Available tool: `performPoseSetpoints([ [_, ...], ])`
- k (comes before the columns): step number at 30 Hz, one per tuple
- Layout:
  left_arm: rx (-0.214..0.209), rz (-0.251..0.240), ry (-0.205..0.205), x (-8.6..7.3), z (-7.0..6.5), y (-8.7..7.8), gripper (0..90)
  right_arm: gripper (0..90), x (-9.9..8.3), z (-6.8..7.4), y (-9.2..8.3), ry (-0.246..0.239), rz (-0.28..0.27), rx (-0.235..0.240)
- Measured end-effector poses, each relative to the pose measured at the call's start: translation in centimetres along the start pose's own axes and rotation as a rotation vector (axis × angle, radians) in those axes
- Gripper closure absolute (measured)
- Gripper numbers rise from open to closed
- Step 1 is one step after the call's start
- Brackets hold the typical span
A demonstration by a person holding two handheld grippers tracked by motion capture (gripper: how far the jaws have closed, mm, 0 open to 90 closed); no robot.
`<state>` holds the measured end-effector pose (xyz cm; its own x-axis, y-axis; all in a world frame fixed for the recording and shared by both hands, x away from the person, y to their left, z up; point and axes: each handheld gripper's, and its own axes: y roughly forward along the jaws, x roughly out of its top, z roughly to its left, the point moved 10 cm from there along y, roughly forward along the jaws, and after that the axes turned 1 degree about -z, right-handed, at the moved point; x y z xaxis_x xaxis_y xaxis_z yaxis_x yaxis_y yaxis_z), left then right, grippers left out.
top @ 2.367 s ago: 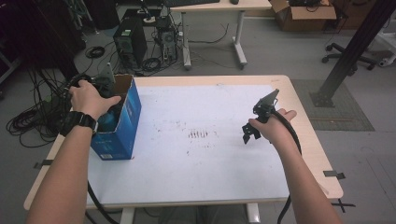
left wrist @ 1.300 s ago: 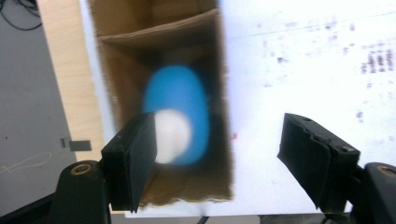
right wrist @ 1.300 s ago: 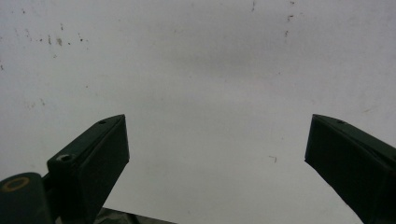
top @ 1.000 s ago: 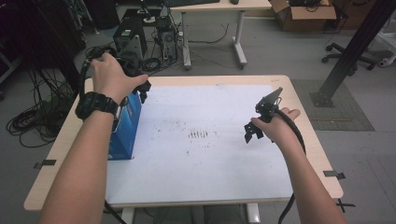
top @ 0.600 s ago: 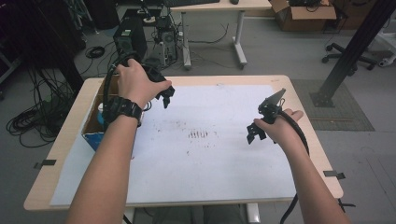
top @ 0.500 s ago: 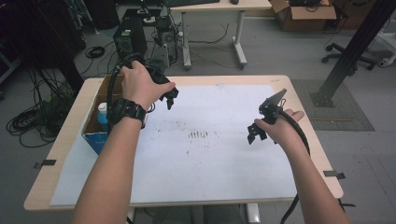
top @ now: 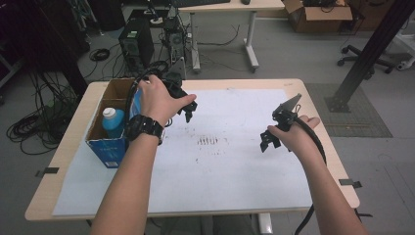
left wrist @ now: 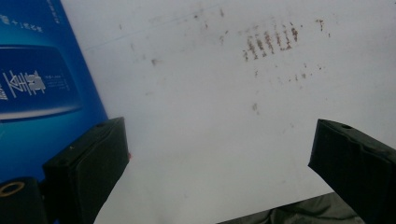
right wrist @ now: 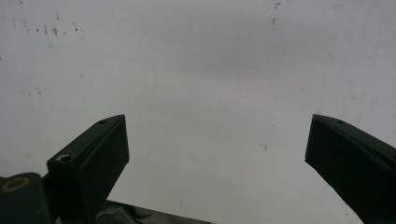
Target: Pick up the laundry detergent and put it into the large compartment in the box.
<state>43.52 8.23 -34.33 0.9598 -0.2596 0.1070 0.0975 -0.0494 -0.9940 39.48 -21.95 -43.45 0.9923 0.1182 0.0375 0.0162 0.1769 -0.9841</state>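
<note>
An open blue carton (top: pixel 108 147) stands at the table's left side with a blue, white-capped bottle (top: pixel 112 122) upright inside it. My left gripper (top: pixel 190 111) hovers just right of the carton, over the white sheet (top: pixel 230 171). Its jaws have just been opening and now stand wide with nothing between them. In the left gripper view, that gripper (left wrist: pixel 219 154) looks down on the stained sheet, with the carton's blue side (left wrist: pixel 37 93) at its left. My right gripper (top: pixel 266 142) is held open above the sheet's right part, and it (right wrist: pixel 217 149) is empty.
Brown smudges (top: pixel 210 142) mark the sheet's middle. The wooden table's edge (top: pixel 323 122) runs close to the right hand. Behind the table stand computer towers (top: pixel 137 44), a second desk and a cardboard box (top: pixel 318 7). Cables (top: pixel 29 127) lie on the floor at left.
My left hand has swung right from above the carton to over the sheet and come lower, and its jaws have spread. The right hand has stayed put.
</note>
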Motion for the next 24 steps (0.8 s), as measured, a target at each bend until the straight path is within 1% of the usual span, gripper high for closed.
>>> performPoseSetpoints([
  [2, 0.001, 0.0, 0.001, 0.0, 0.0, 0.1, 5.0, 6.5, 0.0, 0.0, 0.0, 0.001, 0.002, 0.001],
  [8, 0.001, 0.015, 0.001, -0.3, -0.2, 1.3, 5.0, 6.5, 0.0, 0.0, 0.0, 0.001, 0.002, 0.004],
  [14, -0.008, 0.016, 0.005, -0.2, -0.4, 1.5, 5.0, 6.5, 0.0, -0.1, 0.0, 0.004, 0.003, 0.006],
  [24, -0.008, 0.02, 0.01, -0.3, -0.4, 1.8, 5.0, 6.5, -0.2, -0.1, 0.1, 0.013, 0.008, 0.005],
])
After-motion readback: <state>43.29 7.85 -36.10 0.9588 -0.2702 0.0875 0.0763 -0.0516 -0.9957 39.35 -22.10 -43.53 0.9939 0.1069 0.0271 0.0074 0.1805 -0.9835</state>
